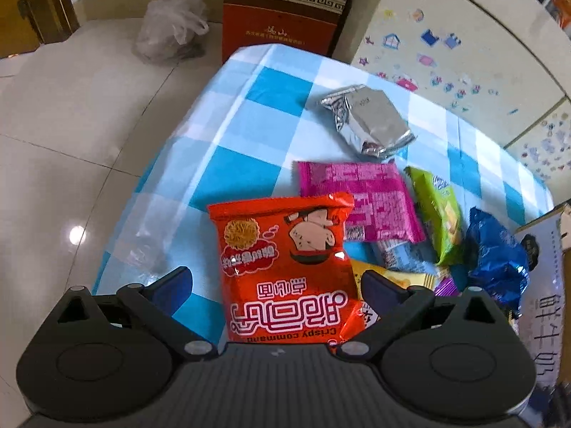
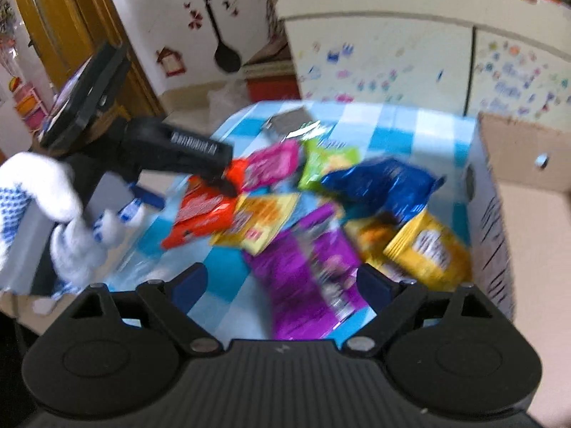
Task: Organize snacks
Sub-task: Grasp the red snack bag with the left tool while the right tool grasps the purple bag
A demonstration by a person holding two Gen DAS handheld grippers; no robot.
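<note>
A red noodle-snack pack (image 1: 285, 267) lies on the blue-checked tablecloth (image 1: 249, 114), between the fingers of my left gripper (image 1: 276, 290). That gripper is open, its pads clear of the pack's sides. Behind the red pack lie magenta (image 1: 357, 199), green (image 1: 439, 214), blue (image 1: 496, 256), yellow (image 1: 385, 278) and silver (image 1: 367, 121) packs. My right gripper (image 2: 282, 285) is open above a purple pack (image 2: 314, 278), with yellow packs (image 2: 428, 249) to its right. The right wrist view also shows the left gripper (image 2: 225, 183) tipped down onto the red pack (image 2: 203, 214).
An open cardboard box (image 2: 517, 164) stands at the table's right edge. A gloved hand (image 2: 53, 207) holds the left tool. On the floor beyond the table are a red-brown carton (image 1: 282, 18) and a plastic bag (image 1: 167, 32). A stickered cabinet (image 1: 446, 53) is behind.
</note>
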